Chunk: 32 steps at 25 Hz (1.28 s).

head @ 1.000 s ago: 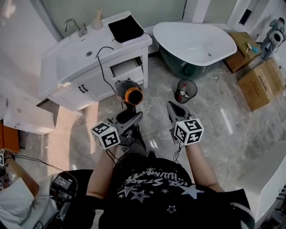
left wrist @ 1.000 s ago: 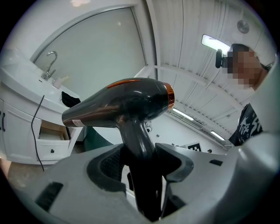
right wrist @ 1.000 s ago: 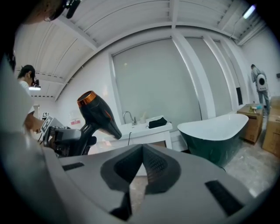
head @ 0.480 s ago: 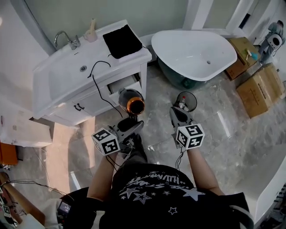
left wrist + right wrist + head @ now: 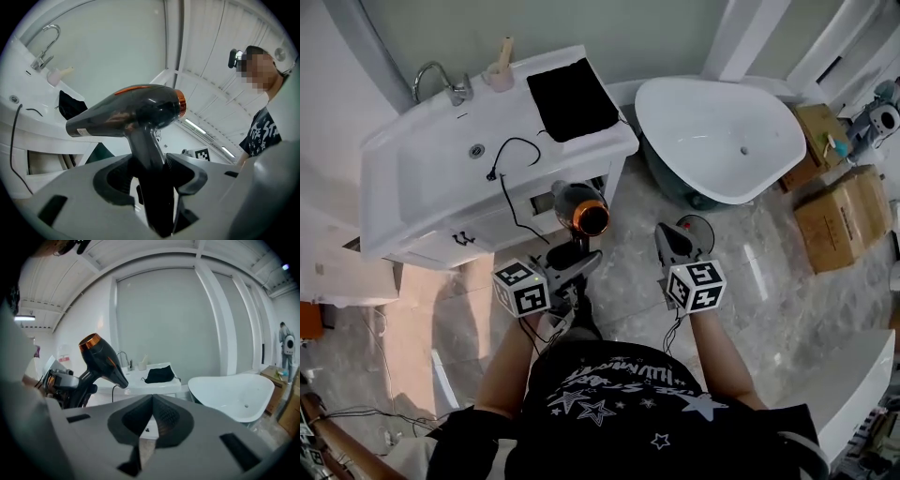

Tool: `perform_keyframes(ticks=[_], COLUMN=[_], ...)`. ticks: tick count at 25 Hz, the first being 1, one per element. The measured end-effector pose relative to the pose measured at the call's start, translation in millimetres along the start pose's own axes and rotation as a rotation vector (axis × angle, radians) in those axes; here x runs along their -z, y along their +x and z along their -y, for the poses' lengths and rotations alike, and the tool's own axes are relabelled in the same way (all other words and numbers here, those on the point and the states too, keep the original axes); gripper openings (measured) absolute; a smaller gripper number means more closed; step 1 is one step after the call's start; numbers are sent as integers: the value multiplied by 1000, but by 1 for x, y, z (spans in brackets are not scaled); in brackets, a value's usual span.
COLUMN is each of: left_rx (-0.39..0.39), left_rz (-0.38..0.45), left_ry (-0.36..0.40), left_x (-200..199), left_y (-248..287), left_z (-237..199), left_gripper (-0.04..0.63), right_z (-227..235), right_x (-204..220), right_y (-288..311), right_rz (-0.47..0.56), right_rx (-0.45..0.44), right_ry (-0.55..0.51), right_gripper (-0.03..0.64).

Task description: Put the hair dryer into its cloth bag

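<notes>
The left tool (image 5: 578,260) clamps the dryer (image 5: 579,207) by its stiff, slick handle; the right tool (image 5: 668,236) is closed, empty. The bag (image 5: 572,86) on the counter (image 5: 412,178) looks limp: pinch its edge.

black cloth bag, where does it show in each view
Head view: black cloth bag top centre, flat on the vanity's right end.
Left gripper view: bag left of centre, just behind the hair dryer's nozzle.
Right gripper view: bag at centre, on the vanity top.
Shared landmark: the faucet, on the same vanity.
</notes>
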<state>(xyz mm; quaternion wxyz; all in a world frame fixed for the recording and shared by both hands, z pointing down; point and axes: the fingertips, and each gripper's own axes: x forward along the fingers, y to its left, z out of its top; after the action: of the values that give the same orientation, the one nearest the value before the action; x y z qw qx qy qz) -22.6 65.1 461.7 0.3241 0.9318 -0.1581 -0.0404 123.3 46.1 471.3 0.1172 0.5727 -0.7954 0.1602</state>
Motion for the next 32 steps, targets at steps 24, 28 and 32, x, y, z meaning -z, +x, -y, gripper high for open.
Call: perform_keyframes(ticks=[24,28,32], left_rx=[91,59,-3], left_rz=[-80,-71,-52], left_ry=[-4,8,1], left_x=[-69,-81,-87], left_y=[42,55,67], left_z=[-104,-117,-129], left_gripper=[224,224,224], right_z=[46,67,77], right_x=[-76,-96,-95], right_y=[183,225,263], right_rz=[-119,-139,-185], right_rx=[-21,-65,-192], right_ry=[-477,-640,-741], right_gripper=[8,8,8])
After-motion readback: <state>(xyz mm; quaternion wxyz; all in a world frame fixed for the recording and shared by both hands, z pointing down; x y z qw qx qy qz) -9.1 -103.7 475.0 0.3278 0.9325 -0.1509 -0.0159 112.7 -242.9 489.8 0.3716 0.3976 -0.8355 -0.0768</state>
